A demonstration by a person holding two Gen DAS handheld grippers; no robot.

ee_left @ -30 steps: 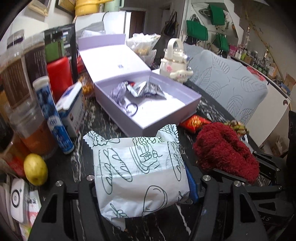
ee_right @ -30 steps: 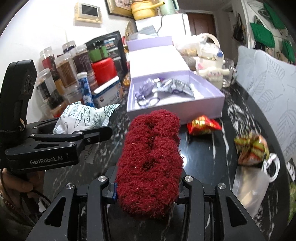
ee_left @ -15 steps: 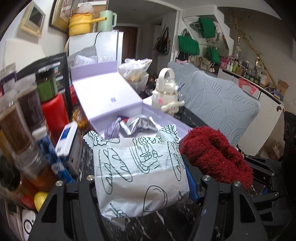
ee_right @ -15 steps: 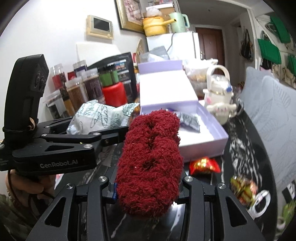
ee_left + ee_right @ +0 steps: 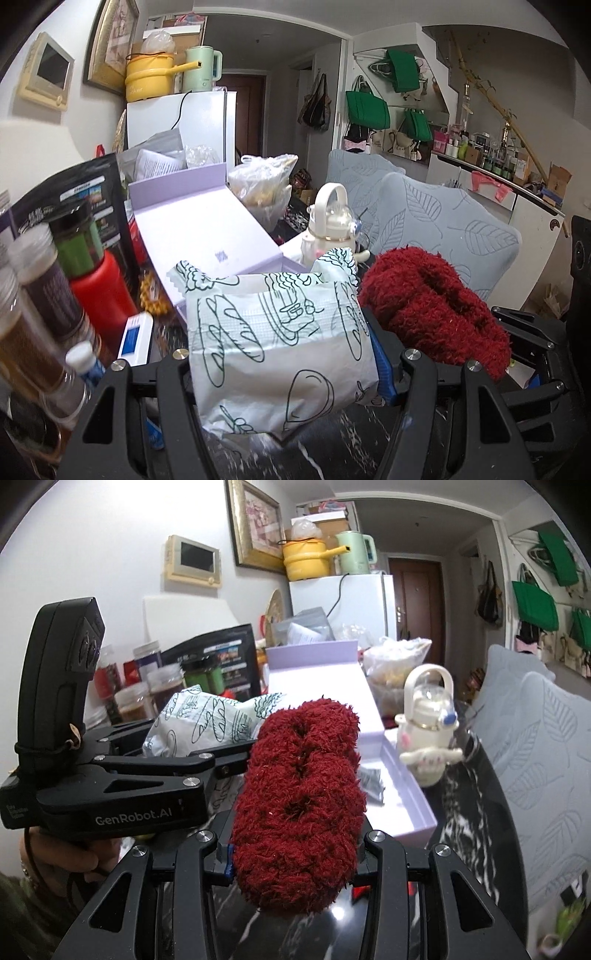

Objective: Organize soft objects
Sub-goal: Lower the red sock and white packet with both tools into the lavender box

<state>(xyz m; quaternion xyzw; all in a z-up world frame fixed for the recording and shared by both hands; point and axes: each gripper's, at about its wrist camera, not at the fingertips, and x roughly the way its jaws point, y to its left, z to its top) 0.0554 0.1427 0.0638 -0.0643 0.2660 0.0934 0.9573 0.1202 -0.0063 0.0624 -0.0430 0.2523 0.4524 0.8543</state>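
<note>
Jars (image 5: 40,273) crowd the left edge, with a red bottle (image 5: 101,291) beside them. The left gripper (image 5: 284,365) is clamped on a white printed pack (image 5: 277,347), held above the dark table (image 5: 332,450) in front of the open lilac box (image 5: 207,229). Just right of it, the right gripper (image 5: 295,845) is closed on a red fuzzy bundle (image 5: 299,797), also lifted, near the box's front edge. A white kettle (image 5: 428,731) stands right of the box, before a grey leaf-print cushion (image 5: 535,753).
</note>
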